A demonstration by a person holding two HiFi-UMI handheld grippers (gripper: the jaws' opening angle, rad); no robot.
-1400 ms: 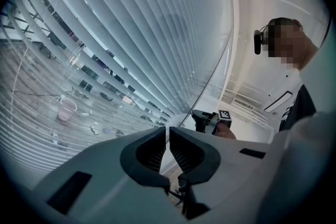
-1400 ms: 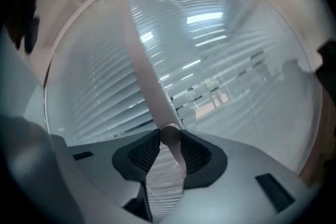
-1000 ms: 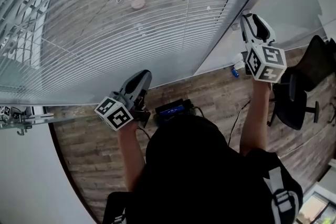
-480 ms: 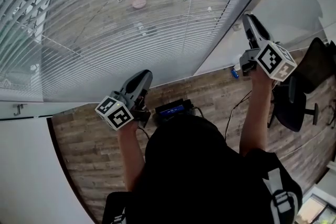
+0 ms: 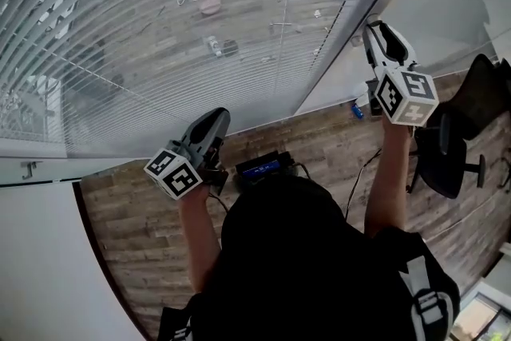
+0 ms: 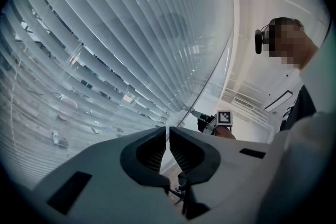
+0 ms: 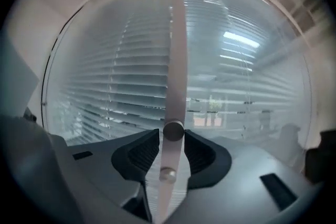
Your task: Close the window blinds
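Blinds [image 5: 160, 52], slats part-turned, are seen from 9 to 1 o'clock in the head view. At 2 o'clock the right gripper [image 5: 375, 28] is set about the tilt wand [image 7: 176, 50]. Its fingers have just been opening and stand slightly apart round the knob [image 7: 173, 131]. The left gripper [image 5: 217, 117], at 8 o'clock, is nearly closed on nothing. Risk: with so loose a hold the knob may be slipped past in twisting, and the slats left half open.

The blinds' slats [image 5: 160, 52] have tilted to another angle.
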